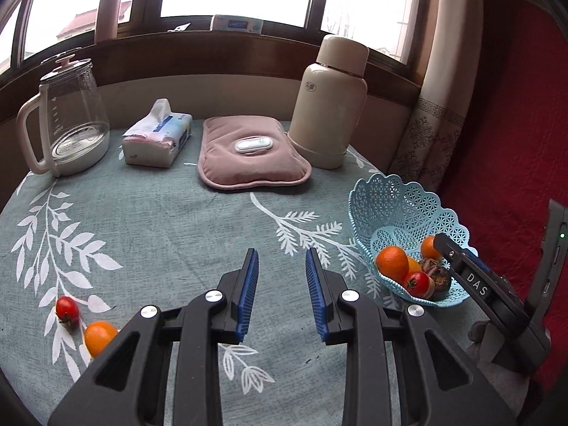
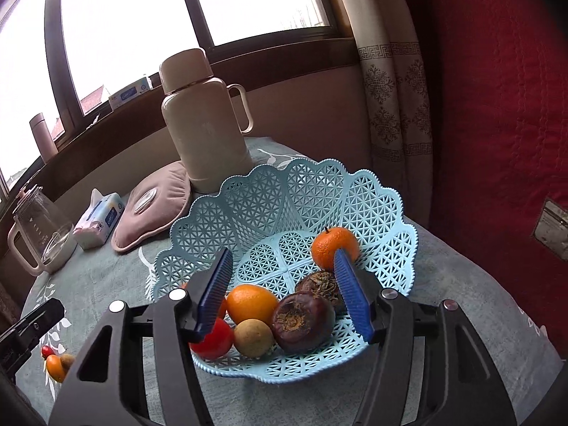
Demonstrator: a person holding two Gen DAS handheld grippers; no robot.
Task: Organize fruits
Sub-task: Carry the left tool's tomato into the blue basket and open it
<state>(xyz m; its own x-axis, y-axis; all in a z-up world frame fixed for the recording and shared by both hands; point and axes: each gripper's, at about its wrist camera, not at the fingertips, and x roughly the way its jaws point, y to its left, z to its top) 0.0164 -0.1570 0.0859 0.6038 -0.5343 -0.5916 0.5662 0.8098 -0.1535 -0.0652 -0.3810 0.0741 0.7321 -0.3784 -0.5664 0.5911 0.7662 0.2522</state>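
Over basket (image 2: 387, 209) rim, right claw (image 2: 284, 294) gapes w/ nothing gripped.

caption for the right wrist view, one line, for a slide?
Right gripper open and empty over the blue lattice basket holding oranges, mangosteens and a tomato; thermos behind.

"DAS" on right gripper (image 1: 475, 280) body.
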